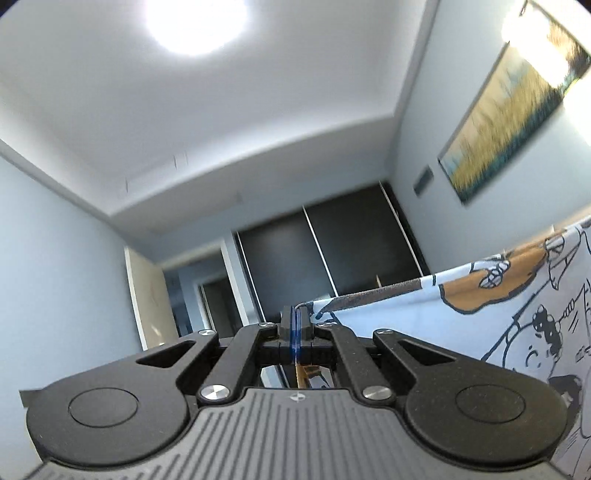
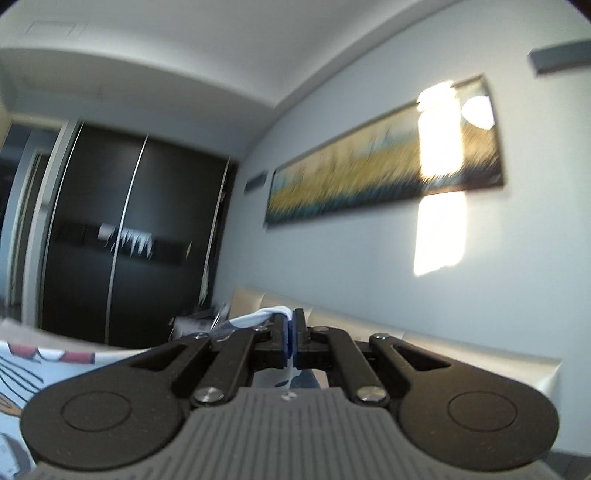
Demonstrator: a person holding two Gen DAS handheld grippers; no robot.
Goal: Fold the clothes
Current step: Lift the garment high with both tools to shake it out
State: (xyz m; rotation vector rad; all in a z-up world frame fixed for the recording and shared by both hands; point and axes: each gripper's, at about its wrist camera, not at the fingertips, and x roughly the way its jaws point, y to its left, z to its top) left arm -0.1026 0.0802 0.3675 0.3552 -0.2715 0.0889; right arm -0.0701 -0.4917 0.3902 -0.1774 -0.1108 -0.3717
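Cloth with cartoon pictures point(image 1: 480, 306) is the thing being folded, and it is up in the air, not lying flat. It is pale blue with brown and black drawings, and its top edge runs in a tight line from one gripper toward the other. The left gripper point(image 1: 294, 321) has its jaws squeezed all the way together, with a corner of the cloth pinched between them. The right gripper point(image 2: 291, 325) is squeezed together too, and a bunched white-blue bit of the cloth sticks out beside its tips, so it looks like it holds the other corner. Both grippers point out across the room and a little upward. I can see no neat fold anywhere, so I think the job is only at the start: the cloth is lifted and stretched wide, and laying it down, folding it over and smoothing it are left to do. Behind are a dark wardrobe point(image 1: 332, 251), a long yellow painting point(image 2: 369, 173) on the wall and a bright ceiling lamp point(image 1: 195, 18).
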